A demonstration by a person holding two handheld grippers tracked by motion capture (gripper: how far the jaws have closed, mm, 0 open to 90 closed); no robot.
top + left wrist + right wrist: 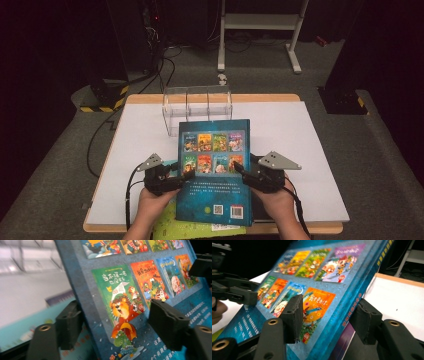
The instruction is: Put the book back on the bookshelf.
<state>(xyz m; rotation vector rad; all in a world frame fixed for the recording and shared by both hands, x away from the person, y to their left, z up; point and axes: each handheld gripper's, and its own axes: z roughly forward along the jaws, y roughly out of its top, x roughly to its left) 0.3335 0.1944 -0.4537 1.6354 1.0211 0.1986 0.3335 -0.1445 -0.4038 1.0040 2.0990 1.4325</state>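
Both tools grip the book [214,170] by its side edges — left tool [186,176] and right tool [239,170] — holding it tilted above the bench [305,150]. The lift looks underway; next likely calls for carrying it toward the clear rack [197,102] — keeping both grips even.

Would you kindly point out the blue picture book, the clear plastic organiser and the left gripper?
blue picture book [215,192], high view, lower back cover.
clear plastic organiser [197,102], high view, middle compartment wall.
left gripper [187,175], high view, between its fingertips.
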